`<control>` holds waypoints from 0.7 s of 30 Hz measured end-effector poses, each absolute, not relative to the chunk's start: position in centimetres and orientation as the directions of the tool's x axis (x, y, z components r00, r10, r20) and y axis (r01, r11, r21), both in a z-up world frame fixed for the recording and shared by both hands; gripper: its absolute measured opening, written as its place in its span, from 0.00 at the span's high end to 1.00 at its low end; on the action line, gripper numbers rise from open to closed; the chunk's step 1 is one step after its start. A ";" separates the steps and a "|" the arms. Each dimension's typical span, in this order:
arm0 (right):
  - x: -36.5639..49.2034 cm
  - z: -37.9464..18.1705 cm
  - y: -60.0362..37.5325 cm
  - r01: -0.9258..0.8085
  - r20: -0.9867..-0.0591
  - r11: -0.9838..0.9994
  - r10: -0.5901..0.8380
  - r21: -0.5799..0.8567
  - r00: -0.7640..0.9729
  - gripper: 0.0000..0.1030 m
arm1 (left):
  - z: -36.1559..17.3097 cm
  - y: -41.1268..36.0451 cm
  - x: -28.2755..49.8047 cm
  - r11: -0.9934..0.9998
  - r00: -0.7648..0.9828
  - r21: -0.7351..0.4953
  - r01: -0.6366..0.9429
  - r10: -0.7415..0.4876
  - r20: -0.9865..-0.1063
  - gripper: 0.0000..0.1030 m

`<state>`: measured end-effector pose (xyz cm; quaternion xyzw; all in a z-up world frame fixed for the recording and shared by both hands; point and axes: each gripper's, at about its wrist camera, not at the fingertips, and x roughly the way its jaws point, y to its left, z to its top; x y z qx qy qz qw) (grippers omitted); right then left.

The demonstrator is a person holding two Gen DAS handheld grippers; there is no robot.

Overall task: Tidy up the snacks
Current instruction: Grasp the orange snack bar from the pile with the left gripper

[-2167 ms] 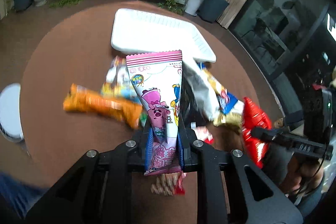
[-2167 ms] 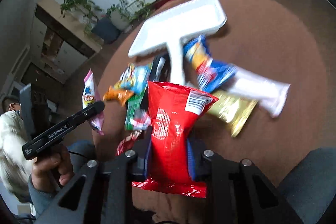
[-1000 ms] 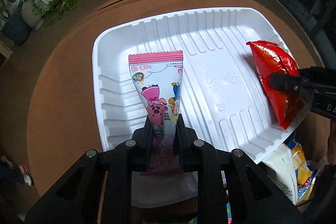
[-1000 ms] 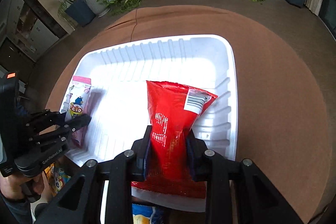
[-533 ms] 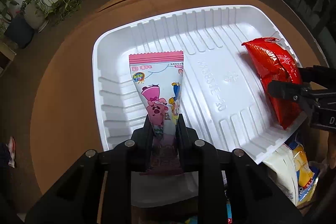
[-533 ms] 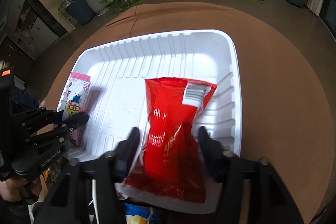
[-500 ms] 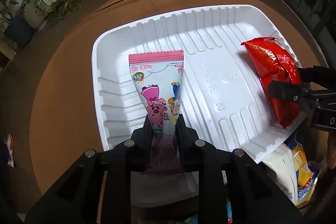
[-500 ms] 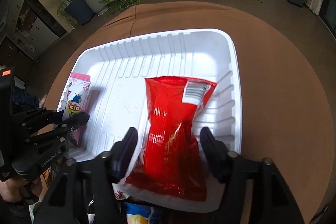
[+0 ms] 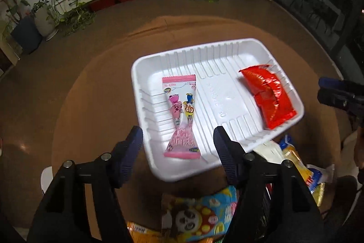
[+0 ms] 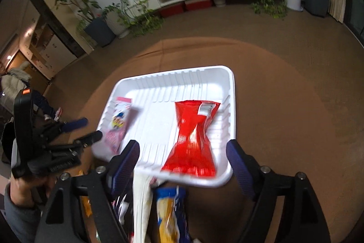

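Observation:
A white ribbed tray (image 9: 227, 54) sits on the round brown table. A pink cartoon snack packet (image 9: 180, 115) lies in its left part and a red crinkled snack bag (image 9: 268, 95) in its right part. My left gripper (image 9: 178, 140) is open and empty, just behind the tray's near rim. In the right wrist view the tray (image 10: 231, 83) holds the red bag (image 10: 193, 133) and the pink packet (image 10: 118, 122). My right gripper (image 10: 182, 154) is open and empty over the tray's near edge. The left gripper (image 10: 82, 131) shows at the left there.
Loose snacks lie near me: a blue panda packet (image 9: 200, 218), a white packet (image 10: 142, 202), a yellow-and-blue packet (image 10: 170, 211) and more (image 9: 295, 163). The right gripper's tips (image 9: 334, 92) show at the right edge. Potted plants and a low white shelf stand beyond the table.
Both grippers have opened and pulled back and up. The pink packet and the red bag now lie free in the tray.

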<state>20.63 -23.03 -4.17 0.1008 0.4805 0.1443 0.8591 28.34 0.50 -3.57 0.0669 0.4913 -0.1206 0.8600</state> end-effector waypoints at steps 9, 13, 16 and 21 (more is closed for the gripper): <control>12.2 -4.0 -23.1 -0.188 -0.777 0.928 0.373 0.322 0.507 0.18 | -2.6 6.5 18.1 0.982 0.527 -0.102 0.160 -0.172 -0.832 0.24; 8.4 -5.2 -22.6 -0.169 -0.770 0.917 0.395 0.360 0.501 0.17 | -3.7 7.9 13.2 0.984 0.536 -0.135 0.118 -0.178 -0.825 0.24; 6.3 -6.1 -21.6 -0.171 -0.771 0.913 0.404 0.370 0.492 0.17 | -5.6 8.3 10.2 0.988 0.520 -0.142 0.065 -0.154 -0.840 0.24; 3.7 -7.3 -20.8 -0.149 -0.769 0.909 0.410 0.389 0.490 0.17 | -8.8 8.0 8.6 0.989 0.478 -0.150 -0.006 -0.129 -0.869 0.24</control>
